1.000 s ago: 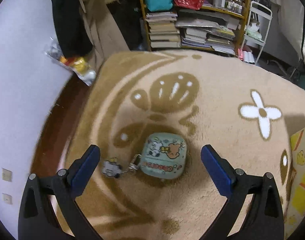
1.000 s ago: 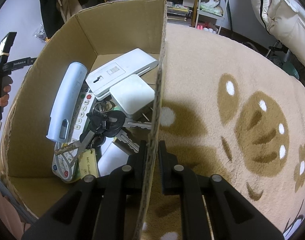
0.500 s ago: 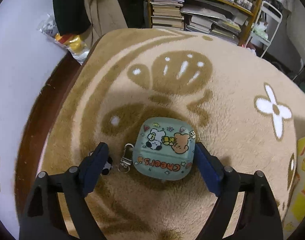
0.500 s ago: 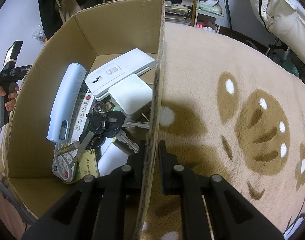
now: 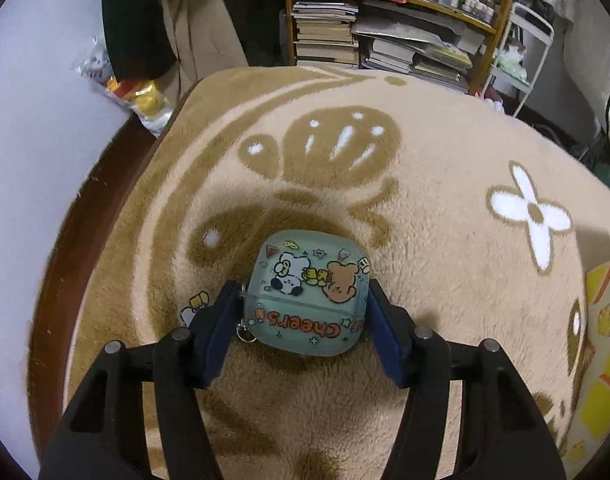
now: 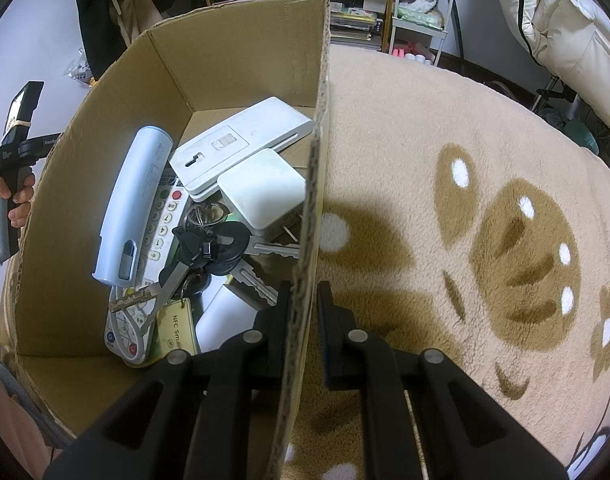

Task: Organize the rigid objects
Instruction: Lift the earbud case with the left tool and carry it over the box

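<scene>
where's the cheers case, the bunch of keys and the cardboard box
cheers case (image 5: 307, 294), left wrist view, middle of its printed lid
bunch of keys (image 6: 221, 246), right wrist view, black key heads
cardboard box (image 6: 241, 52), right wrist view, inner far wall

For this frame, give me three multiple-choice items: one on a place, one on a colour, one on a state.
1. Where is the cartoon case?
A. in the box
B. on the rug
C. on a shelf

2. What colour are the left gripper pads?
A. blue
B. red
C. white

3. What is the right gripper doing?
A. hanging open
B. holding keys
C. clamping the box wall

Answers:
1 B, the case lies on the tan rug between the pads.
2 A, both pads look dark blue.
3 C, its fingers pinch the cardboard box wall, while the keys lie loose inside.
</scene>
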A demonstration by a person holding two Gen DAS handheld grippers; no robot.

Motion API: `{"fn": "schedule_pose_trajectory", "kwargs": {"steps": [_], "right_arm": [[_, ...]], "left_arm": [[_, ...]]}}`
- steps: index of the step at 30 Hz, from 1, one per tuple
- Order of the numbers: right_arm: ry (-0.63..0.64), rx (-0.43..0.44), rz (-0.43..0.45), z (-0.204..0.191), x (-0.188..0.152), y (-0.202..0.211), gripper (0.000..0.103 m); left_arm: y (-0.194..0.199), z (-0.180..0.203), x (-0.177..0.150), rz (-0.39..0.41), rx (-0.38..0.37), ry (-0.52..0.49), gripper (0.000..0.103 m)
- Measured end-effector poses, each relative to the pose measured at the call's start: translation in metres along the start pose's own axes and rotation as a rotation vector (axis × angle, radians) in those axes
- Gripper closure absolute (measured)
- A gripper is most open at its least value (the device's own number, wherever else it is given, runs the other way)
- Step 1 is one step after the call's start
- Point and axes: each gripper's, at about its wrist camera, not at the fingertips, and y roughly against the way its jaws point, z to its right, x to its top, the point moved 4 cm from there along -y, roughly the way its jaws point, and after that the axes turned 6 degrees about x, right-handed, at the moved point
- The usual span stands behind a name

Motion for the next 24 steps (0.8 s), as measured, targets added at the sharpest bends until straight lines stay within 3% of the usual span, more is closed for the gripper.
{"fn": "schedule_pose_trajectory", "kwargs": {"steps": [11, 24], "right_arm": [[0.000, 0.005, 0.000, 0.000, 0.000, -0.001, 0.092], [-0.001, 0.007, -0.001, 0.000, 0.001, -0.002, 0.092]], "left_arm": [[0.033, 0.015, -0.002, 0.062, 0.028, -0.063, 0.043], [0.137, 0.050, -0.007, 0.246, 0.006, -0.136, 0.043]]}}
